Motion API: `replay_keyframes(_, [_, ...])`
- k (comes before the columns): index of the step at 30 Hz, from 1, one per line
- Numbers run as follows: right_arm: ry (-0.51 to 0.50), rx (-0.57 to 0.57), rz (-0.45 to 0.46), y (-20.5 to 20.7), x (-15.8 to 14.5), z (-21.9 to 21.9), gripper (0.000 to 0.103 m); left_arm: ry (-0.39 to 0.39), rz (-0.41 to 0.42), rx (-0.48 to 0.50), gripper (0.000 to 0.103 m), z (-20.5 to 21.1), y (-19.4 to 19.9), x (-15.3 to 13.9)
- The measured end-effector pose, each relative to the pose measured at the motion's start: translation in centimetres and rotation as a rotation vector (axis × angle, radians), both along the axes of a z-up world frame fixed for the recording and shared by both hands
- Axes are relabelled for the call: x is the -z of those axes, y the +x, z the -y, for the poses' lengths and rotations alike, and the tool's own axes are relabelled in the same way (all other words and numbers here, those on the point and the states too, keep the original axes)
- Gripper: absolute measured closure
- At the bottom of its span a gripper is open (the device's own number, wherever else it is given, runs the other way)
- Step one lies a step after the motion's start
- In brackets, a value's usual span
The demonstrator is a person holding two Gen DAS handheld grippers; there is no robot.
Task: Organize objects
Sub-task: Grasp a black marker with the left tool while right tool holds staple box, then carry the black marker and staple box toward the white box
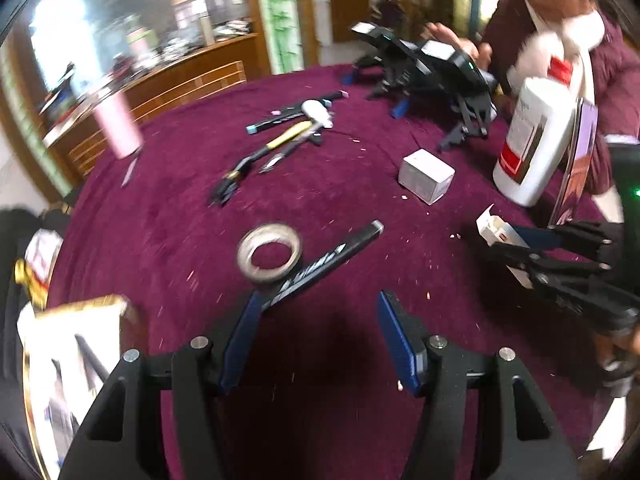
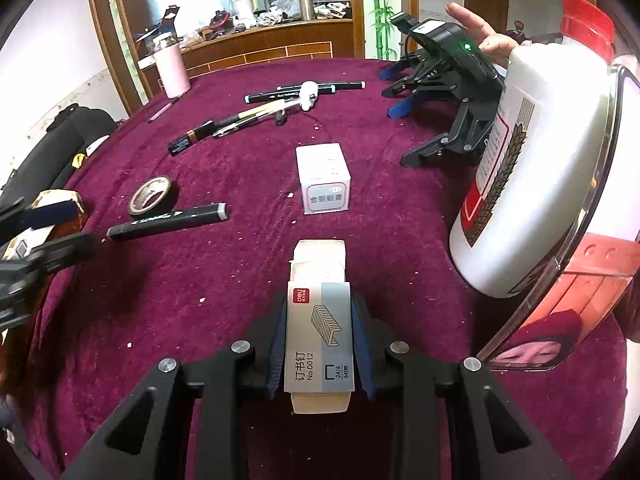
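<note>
Looking along the left gripper (image 1: 316, 340), its blue pads stand well apart with nothing between them, and the black marker (image 1: 326, 262) lies just ahead on the maroon table (image 1: 160, 208), its long axis slanting from the left pad up to the right, the tape roll (image 1: 269, 253) touching it on the left. From the right wrist, the right gripper (image 2: 318, 344) is clamped on the staple box (image 2: 318, 336), long axis pointing straight ahead, so the empty left hand is nearer the marker.

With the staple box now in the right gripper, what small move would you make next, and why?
Probably lift the staple box clear of the cloth: the right gripper is already shut on its sides, and the left gripper is open and empty, so nothing else is in hand.
</note>
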State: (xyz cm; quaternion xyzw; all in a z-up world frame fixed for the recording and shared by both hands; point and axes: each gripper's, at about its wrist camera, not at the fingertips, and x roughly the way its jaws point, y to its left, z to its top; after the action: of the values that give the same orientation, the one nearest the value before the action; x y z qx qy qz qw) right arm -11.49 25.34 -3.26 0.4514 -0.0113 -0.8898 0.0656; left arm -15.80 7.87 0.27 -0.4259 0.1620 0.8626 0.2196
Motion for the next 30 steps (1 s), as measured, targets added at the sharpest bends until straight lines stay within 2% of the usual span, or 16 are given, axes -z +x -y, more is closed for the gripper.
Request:
replay_keyframes(2, [0.000,-0.010,-0.001,0.2,0.0,0.2,0.071,-0.033,0.013,0.033,0.044,-1.3,-1.5,0.8])
replay_keyframes(8, [-0.004,-0.032,0.003,0.3,0.0,0.8,0.071,-0.065,0.033,0.128,0.044,-4.1,-3.7,1.9])
replay_keyframes(14, [-0.014,-0.049,0.008,0.1,0.2,1.3,0.071,-0.150,0.123,0.154,0.044,-5.2,-5.7,5.3])
replay_keyframes(16, [-0.018,-0.053,0.007,0.1,0.2,1.4,0.071,-0.109,0.139,0.149,0.045,-4.4,-5.9,5.3])
replay_keyframes(18, [-0.020,-0.057,0.008,0.1,0.2,1.5,0.071,-0.090,0.160,0.136,0.050,-3.7,-5.8,5.4])
replay_keyframes(19, [-0.022,-0.060,0.008,0.1,0.2,1.6,0.071,-0.091,0.161,0.135,0.056,-3.5,-5.6,5.4])
replay_keyframes(20, [-0.024,-0.061,0.008,0.1,0.2,1.6,0.071,-0.091,0.167,0.140,0.066,-3.2,-5.2,5.4])
replay_keyframes(23, [-0.031,-0.060,0.004,0.1,0.3,1.6,0.071,-0.078,0.186,0.141,0.088,-2.7,-4.2,5.3])
replay_keyframes(26, [-0.036,-0.062,0.001,0.1,0.2,1.6,0.071,-0.099,0.158,0.114,0.089,-2.6,-2.8,5.3])
replay_keyframes(30, [-0.044,-0.064,-0.010,0.1,0.0,1.7,0.071,-0.090,0.168,0.075,0.089,-2.2,-2.0,5.1])
